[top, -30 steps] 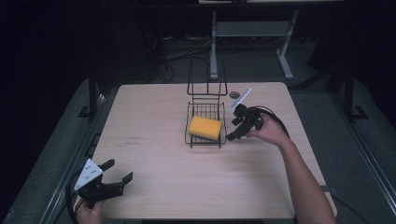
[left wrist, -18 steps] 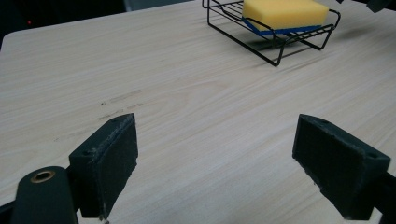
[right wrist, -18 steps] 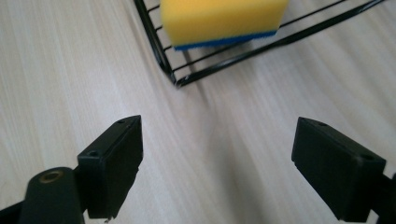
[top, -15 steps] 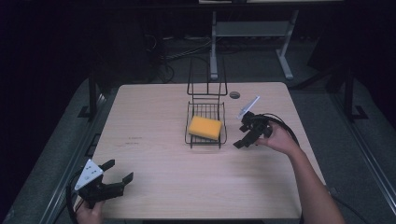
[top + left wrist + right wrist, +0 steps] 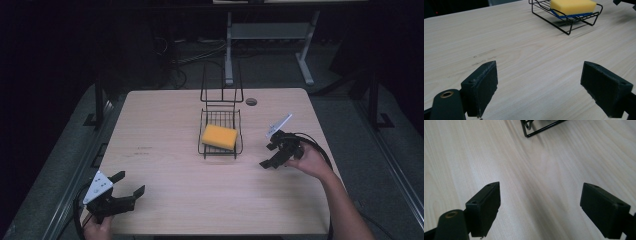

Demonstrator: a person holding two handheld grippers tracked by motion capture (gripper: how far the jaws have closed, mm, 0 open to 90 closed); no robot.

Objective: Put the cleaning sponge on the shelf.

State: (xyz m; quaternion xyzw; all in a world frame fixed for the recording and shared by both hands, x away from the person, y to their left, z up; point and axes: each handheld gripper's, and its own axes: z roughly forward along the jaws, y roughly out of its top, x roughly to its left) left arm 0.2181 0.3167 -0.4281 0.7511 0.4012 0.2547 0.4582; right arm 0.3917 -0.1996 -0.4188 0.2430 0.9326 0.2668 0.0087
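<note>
Right tongs (image 5: pixel 272 156) open and empty, yellow sponge (image 5: pixel 219 136) in wire rack (image 5: pixel 220 150) just beside, left tongs (image 5: pixel 127 186) open

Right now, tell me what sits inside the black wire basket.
A yellow rectangular sponge with a blue underside lies in the black wire basket. The basket floor beneath it is covered.

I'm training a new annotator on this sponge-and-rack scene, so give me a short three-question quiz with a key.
1. True or false: the yellow sponge lies in the black wire rack.
2. Which gripper is nearer the rack? A) left gripper B) right gripper
3. Fill in: both grippers' jaws stand ____ with nothing between them.

Key: 1 true. 2 B; it hovers just right of the rack, while the left one sits at the wooden table's near left corner. 3 open.
</note>
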